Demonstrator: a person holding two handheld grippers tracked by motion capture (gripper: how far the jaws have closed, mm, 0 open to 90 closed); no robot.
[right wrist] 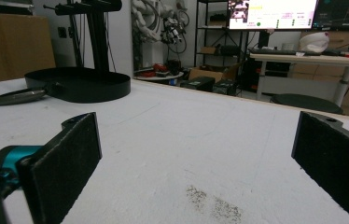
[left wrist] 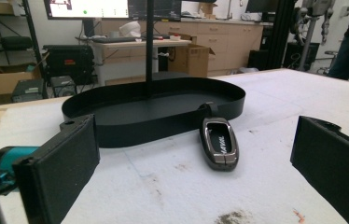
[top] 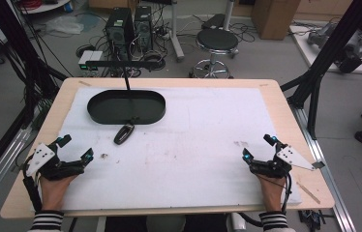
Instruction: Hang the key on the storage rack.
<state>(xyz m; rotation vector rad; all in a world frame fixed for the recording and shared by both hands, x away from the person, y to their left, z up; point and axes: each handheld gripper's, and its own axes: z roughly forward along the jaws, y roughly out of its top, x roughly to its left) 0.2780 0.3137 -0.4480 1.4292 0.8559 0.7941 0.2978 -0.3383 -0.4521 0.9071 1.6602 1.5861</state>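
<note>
The left gripper (top: 76, 149) rests on the white mat (top: 208, 145) near the table's front-left corner, its 2 jaws spread wide with nothing between them, and its own view looks straight along them at the car key fob (left wrist: 219, 147), so this hand seems set up to reach for it. The fob lies flat on the mat, its far tip touching or just beside the outer wall of the black oval tray (top: 126, 107), at the tray's near edge; from above it lies ahead of the left gripper and a little to its right (top: 124, 134). The right gripper (top: 257, 148) sits well apart at the front-right of the table, jaws equally wide and holding nothing, pointed across bare mat toward the tray (right wrist: 81, 84), probably just parked while the left hand works. A thin black post (top: 128, 94) rises from the tray with a crossbar (top: 121, 63) overhead; it stands behind the fob, so the path from the left looks open, though the tray wall close behind the fob leaves little room for a jaw on that side. A dark smudge (top: 104, 155) marks the mat between gripper and fob.
</note>
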